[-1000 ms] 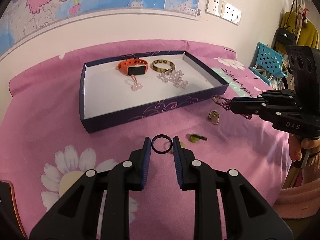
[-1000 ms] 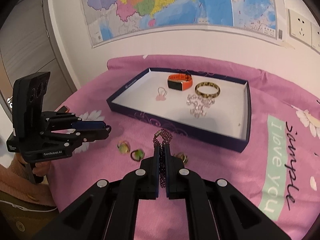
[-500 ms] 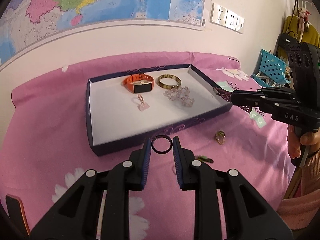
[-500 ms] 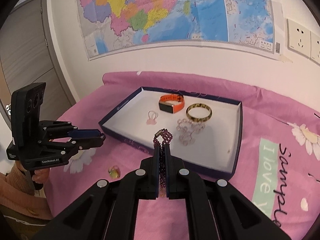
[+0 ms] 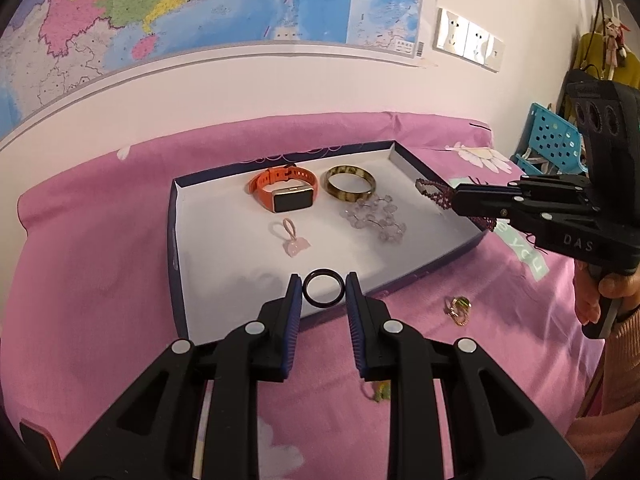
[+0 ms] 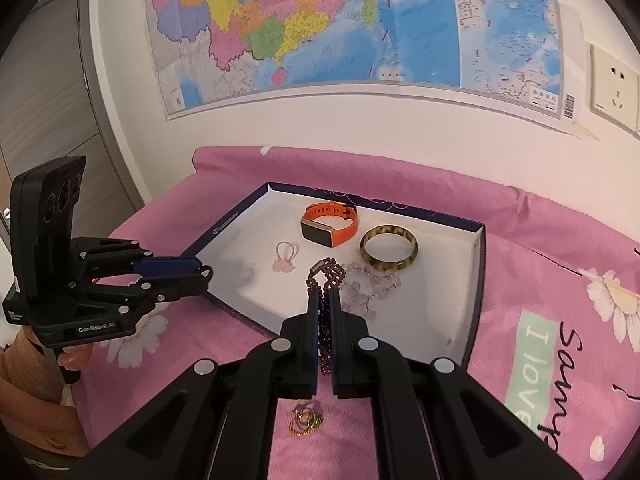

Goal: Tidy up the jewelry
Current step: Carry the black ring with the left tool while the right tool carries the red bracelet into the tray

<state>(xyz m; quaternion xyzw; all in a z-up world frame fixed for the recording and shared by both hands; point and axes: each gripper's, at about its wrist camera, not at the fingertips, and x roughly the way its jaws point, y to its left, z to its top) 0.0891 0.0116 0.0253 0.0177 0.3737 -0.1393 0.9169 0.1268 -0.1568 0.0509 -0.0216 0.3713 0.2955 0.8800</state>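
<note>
A shallow navy box lid [image 5: 176, 240] with a white inside lay on the pink flowered bedspread [image 5: 88, 264], holding an orange smartwatch [image 5: 286, 194], a tortoiseshell bangle [image 5: 350, 183], a clear bead bracelet [image 5: 374, 218] and a pink hair tie [image 5: 294, 238]. The left gripper [image 5: 323, 291] hung over the lid's near edge, its fingers clamped on a black ring [image 5: 323, 290]. The right gripper [image 6: 324, 300] hovered above the lid's right part, fingers pressed together on a purple beaded bracelet [image 6: 326, 276]. Outside the lid, a gold ring with a green stone [image 5: 458, 310] and another green-stoned ring [image 5: 380, 392] rested on the bedspread.
</note>
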